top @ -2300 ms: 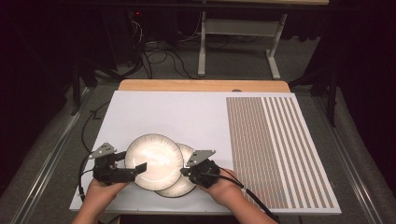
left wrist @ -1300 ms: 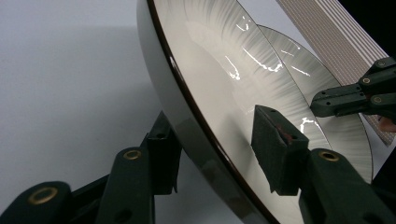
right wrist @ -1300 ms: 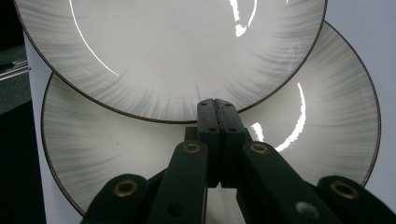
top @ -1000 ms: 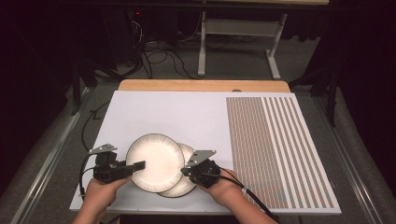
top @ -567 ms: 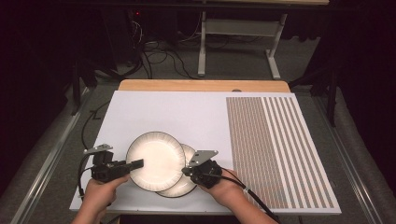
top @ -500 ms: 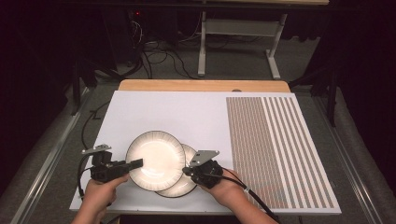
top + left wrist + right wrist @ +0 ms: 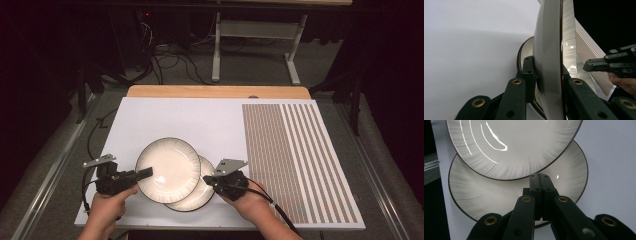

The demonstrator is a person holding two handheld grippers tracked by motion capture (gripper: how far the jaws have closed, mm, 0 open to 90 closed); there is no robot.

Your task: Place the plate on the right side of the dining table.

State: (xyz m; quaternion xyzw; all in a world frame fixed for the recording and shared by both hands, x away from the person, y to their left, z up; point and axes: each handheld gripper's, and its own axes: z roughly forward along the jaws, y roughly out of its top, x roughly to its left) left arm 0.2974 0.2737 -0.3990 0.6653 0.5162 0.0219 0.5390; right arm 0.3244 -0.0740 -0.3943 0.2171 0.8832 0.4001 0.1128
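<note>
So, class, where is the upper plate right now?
In the high view, the upper plate is at the near left of the white board, overlapping the lower plate, its left rim clamped in the left claw.

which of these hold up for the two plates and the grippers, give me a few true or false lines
1. The left gripper is clamped on the rim of the upper plate. True.
2. The right gripper has its jaws spread wide. False: the jaws are pressed together with nothing between them.
3. The upper plate partly covers the lower plate. True.
4. Both plates sit on the striped part of the board. False: they are over the plain white part; the stripes lie to their right.
5. The right gripper's tips are over the lower plate. True.
</note>
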